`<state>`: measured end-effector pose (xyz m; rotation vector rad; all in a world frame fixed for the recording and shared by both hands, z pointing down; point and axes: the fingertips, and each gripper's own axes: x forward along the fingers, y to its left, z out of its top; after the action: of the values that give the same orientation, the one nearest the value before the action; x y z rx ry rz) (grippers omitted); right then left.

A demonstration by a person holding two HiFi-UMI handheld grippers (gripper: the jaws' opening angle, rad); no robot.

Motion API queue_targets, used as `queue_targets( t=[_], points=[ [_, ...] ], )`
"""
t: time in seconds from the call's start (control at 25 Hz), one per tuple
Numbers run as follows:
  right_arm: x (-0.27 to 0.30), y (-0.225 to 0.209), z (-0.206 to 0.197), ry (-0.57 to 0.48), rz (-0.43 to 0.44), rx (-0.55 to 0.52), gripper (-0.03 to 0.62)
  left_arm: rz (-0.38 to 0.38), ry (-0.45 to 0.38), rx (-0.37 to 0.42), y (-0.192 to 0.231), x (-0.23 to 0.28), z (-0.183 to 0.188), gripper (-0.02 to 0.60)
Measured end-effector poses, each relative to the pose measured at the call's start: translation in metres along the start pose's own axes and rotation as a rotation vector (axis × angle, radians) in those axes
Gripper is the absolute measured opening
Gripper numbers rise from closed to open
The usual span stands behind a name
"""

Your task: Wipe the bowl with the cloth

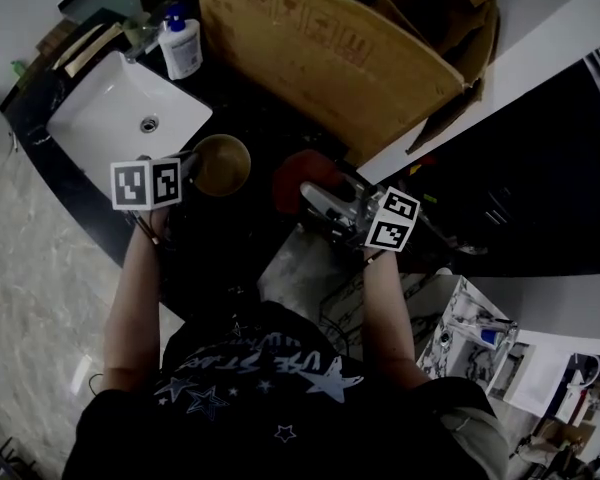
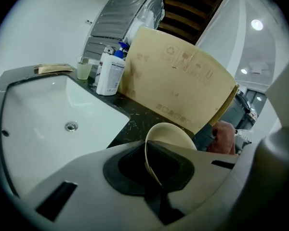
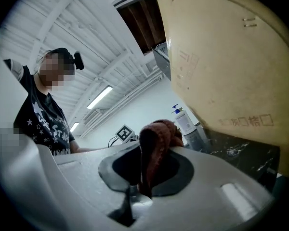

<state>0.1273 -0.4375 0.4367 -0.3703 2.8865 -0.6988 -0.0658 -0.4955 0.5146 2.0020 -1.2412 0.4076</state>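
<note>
Pinching the thin rim of the tan bowl (image 1: 222, 164) in the left gripper (image 1: 187, 165), jaws almost together on the wall, with the rim seen edge-on between the pads in the left gripper view. Holding that bowl just right of the white sink (image 1: 98, 108), off its near right corner, above the dark counter (image 1: 250, 118); resting on it or lifted, not clear. Clamping a bunched reddish-brown cloth (image 1: 302, 172) in the right gripper (image 1: 323, 200), jaws shut on a fold, the rest bulging up over the pads in the right gripper view. Cloth farther right of the sink than the bowl, near the bowl but apart from it. At the sink's far right corner, a white pump bottle (image 1: 182, 46) with a blue top, upright, and a pale cup (image 2: 84, 69) just beside it. Right of the sink and behind the bowl, a large cardboard box (image 1: 320, 53), its curved flap leaning toward the counter.
</note>
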Motion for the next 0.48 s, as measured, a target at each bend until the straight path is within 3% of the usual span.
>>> queue_targets(
  t=[0.24, 0.4, 0.48],
  points=[
    [0.002, 0.005, -0.011, 0.002, 0.008, 0.022, 0.046, -0.023, -0.014, -0.081, 0.007, 0.003, 0.000, 0.021],
    [0.006, 0.015, -0.014, 0.007, 0.016, 0.019, 0.046, -0.075, -0.028, -0.066, -0.002, 0.000, 0.000, 0.025],
    [0.007, 0.022, -0.016, 0.009, 0.015, 0.014, 0.046, -0.091, -0.040, -0.054, -0.006, -0.003, 0.000, 0.061]
  ],
)
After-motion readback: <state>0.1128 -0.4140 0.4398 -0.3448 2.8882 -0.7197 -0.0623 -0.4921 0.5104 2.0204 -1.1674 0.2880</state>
